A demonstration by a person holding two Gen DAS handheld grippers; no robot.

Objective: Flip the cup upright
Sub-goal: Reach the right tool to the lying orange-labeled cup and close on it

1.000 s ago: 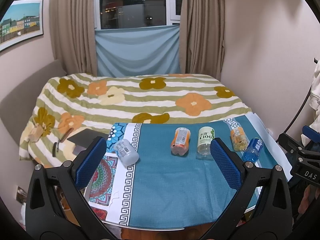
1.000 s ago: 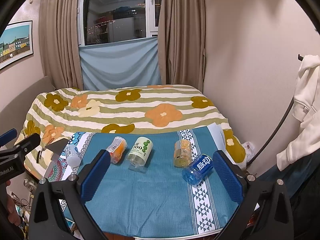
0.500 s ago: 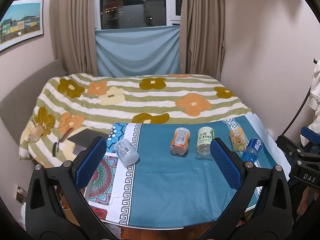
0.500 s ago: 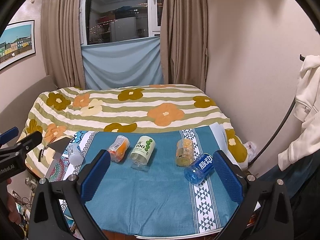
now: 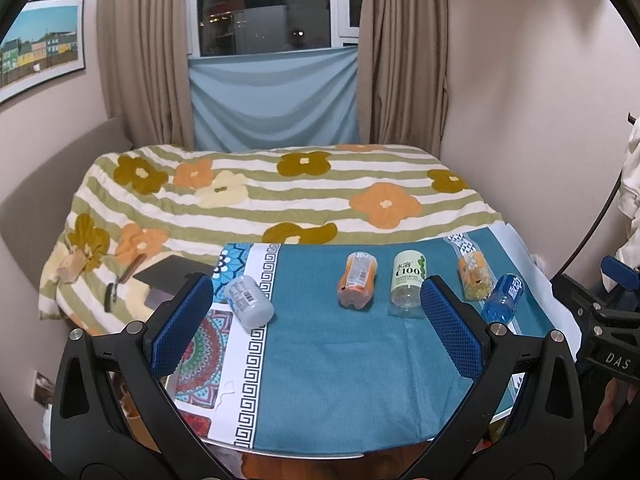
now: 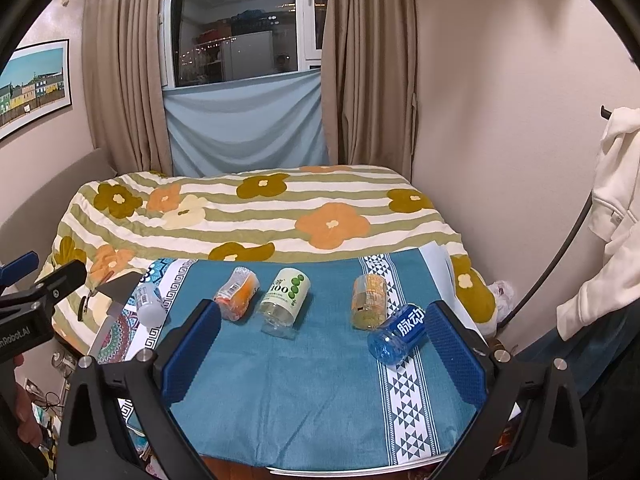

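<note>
Several cut-bottle cups lie on their sides on a teal tablecloth (image 5: pixel 328 360): a white one (image 5: pixel 249 301) at the left, an orange one (image 5: pixel 357 279), a green-labelled "C100" one (image 5: pixel 408 282), a yellow-orange one (image 5: pixel 474 275) and a blue one (image 5: pixel 503 298) at the right. In the right wrist view they are the white (image 6: pixel 149 305), orange (image 6: pixel 236 293), green (image 6: pixel 285 296), yellow-orange (image 6: pixel 369 295) and blue cup (image 6: pixel 397 333). My left gripper (image 5: pixel 316 324) is open and empty above the near table. My right gripper (image 6: pixel 324 350) is open and empty, its right finger beside the blue cup.
A bed with a flowered striped blanket (image 5: pixel 280 192) lies behind the table. A dark flat board (image 5: pixel 172 274) and a small tool (image 5: pixel 120 284) lie on the bed at left. A white garment (image 6: pixel 612 208) hangs at right. The table's near edge (image 5: pixel 304 454) is close below.
Both views have shifted only slightly; the right gripper has edged a little closer to the table. The cups have not moved and both grippers stay open.
</note>
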